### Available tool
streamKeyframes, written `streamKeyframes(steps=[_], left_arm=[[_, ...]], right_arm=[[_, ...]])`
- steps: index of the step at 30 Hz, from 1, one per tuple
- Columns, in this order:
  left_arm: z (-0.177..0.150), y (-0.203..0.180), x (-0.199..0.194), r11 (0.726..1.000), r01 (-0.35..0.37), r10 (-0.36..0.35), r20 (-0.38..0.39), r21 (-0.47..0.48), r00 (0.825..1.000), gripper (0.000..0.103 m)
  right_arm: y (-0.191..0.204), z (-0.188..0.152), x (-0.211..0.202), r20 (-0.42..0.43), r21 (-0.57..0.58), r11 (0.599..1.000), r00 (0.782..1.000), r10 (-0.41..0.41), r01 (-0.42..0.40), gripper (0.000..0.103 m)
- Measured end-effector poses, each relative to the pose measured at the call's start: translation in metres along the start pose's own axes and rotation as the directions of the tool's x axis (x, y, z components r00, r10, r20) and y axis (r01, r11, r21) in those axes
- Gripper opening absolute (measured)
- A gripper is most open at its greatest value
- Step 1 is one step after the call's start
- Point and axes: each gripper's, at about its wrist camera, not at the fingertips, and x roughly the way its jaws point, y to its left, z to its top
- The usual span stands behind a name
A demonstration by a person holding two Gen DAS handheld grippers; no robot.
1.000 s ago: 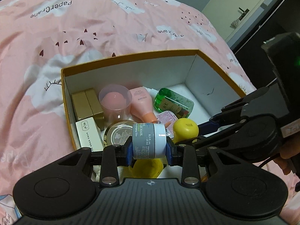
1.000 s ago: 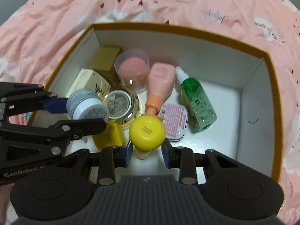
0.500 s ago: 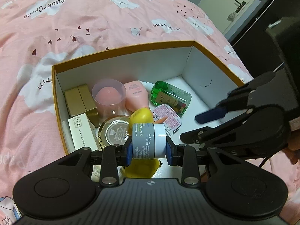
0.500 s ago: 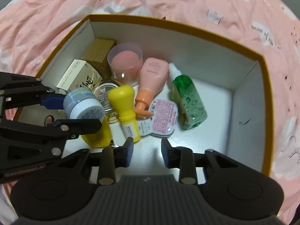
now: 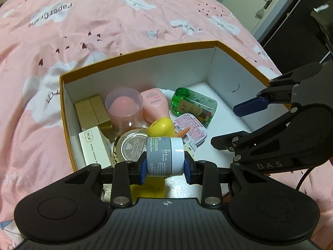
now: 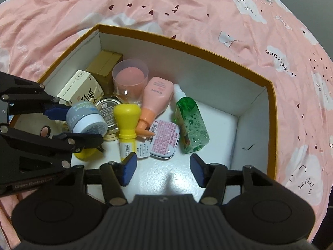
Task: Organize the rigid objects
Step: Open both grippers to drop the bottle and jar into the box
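An open box with an orange rim (image 5: 133, 52) (image 6: 187, 41) sits on a pink bedspread. My left gripper (image 5: 165, 163) is shut on a small grey-and-white mask jar (image 5: 165, 159) (image 6: 85, 120), held above the box's near left corner. My right gripper (image 6: 163, 169) is open and empty above the box's near side. A yellow-capped bottle (image 6: 126, 116) lies inside the box just beyond its left finger, and shows behind the jar in the left wrist view (image 5: 161, 127).
The box holds gold cartons (image 6: 104, 64), a white carton (image 6: 80, 86), a clear cup with a pink sponge (image 6: 130, 77), a pink tube (image 6: 157, 95), a green bottle (image 6: 190, 123), a pink tin (image 6: 164, 139) and a round jar (image 6: 107, 111). A door (image 5: 247, 2) is at far right.
My right gripper has let go of the yellow-capped bottle, which now lies in the box, then opened wide and drawn back. My left gripper still holds the jar over the box.
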Motion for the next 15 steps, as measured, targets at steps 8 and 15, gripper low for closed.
streamKeyframes(steps=[8,15], left_arm=[[0.000,0.001,-0.003,1.000,0.004,-0.004,0.010,-0.014,1.000,0.043],[0.001,0.003,-0.010,0.999,0.016,-0.015,0.036,-0.035,0.999,0.052]], right_arm=[[0.001,0.000,-0.001,0.009,0.008,1.000,1.000,-0.007,0.007,0.060],[-0.004,-0.001,-0.005,0.026,0.039,0.999,1.000,-0.013,0.012,0.068]])
